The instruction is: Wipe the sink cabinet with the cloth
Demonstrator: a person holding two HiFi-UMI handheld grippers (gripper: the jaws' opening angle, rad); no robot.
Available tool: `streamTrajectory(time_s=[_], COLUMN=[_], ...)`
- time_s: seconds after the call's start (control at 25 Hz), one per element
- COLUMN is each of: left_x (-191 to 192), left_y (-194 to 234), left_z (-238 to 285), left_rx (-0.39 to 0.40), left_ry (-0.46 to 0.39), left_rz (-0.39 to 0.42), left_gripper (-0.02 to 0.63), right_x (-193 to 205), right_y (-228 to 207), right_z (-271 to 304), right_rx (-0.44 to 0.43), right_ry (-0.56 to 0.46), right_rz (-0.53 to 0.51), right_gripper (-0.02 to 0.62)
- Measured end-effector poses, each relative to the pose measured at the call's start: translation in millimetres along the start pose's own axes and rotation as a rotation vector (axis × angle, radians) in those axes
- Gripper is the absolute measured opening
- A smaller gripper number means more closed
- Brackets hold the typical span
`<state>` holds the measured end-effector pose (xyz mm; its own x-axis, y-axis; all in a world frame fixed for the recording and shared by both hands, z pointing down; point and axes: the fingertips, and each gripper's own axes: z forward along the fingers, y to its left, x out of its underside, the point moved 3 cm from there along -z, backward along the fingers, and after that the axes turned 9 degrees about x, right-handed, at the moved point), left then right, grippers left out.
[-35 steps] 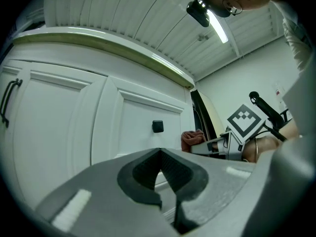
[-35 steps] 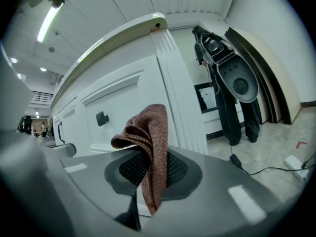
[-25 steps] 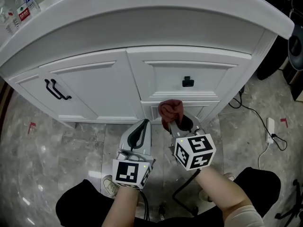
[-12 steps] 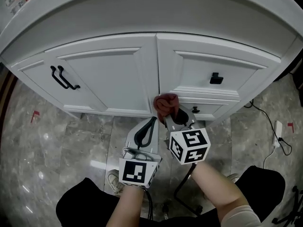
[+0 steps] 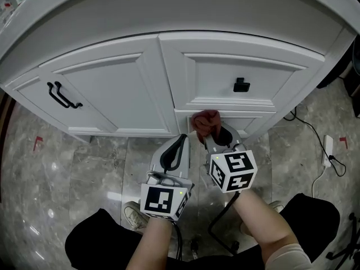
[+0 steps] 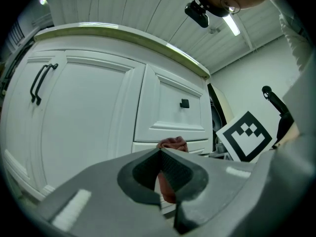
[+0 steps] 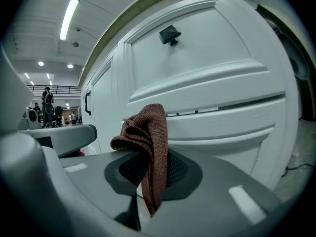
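Sink cabinet (image 5: 112, 94), white, fronts only: the surface (image 5: 169, 16) above is cut off at the upper edge and its top is not seen. The lower drawer (image 5: 253, 122) is largely covered by the cloth and the right tool, and any knob on it is hidden. Whether the cloth actually touches the drawer front cannot be made out. Compared with half a second before, the cloth has been carried rightward, from the seam between door and drawers onto the lower drawer front. Count: one cloth (image 5: 205, 120), red-brown and bunched, pinched between the jaws of the right tool (image 5: 211, 129), a fold hanging below them; two tools, the left tool (image 5: 179, 140) pressed together on nothing, just beside the right one and short of the cabinet; one door (image 5: 107, 89) with two black bar handles (image 5: 61, 96); two drawers, the upper drawer (image 5: 242, 72) bearing one square black knob (image 5: 241, 85); one cable (image 5: 306, 134) on the stone floor (image 5: 56, 162).
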<state>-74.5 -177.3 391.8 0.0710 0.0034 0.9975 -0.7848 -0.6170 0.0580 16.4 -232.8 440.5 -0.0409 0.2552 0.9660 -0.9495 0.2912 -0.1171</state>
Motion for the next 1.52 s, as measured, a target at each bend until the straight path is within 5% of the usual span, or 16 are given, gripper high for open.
streamTrajectory(time_s=[0.56, 1.2, 1.52], left_x=[3, 25, 36], left_y=[-45, -67, -33], left_z=[43, 58, 27], left_rx=[0.09, 0.128, 0.051], left_ry=[0.0, 0.033, 0.063], left_rz=[-0.012, -0.006, -0.014], left_gripper=[0.0, 0.0, 0.0], right_x=[1, 4, 34], right_y=[-94, -167, -86], right_z=[-37, -72, -52], right_rx=[0.17, 0.351, 0.167], right_ry=[0.003, 0.002, 0.036], right_rz=[0.021, 0.16, 0.127], right_gripper=[0.084, 0.081, 0.08])
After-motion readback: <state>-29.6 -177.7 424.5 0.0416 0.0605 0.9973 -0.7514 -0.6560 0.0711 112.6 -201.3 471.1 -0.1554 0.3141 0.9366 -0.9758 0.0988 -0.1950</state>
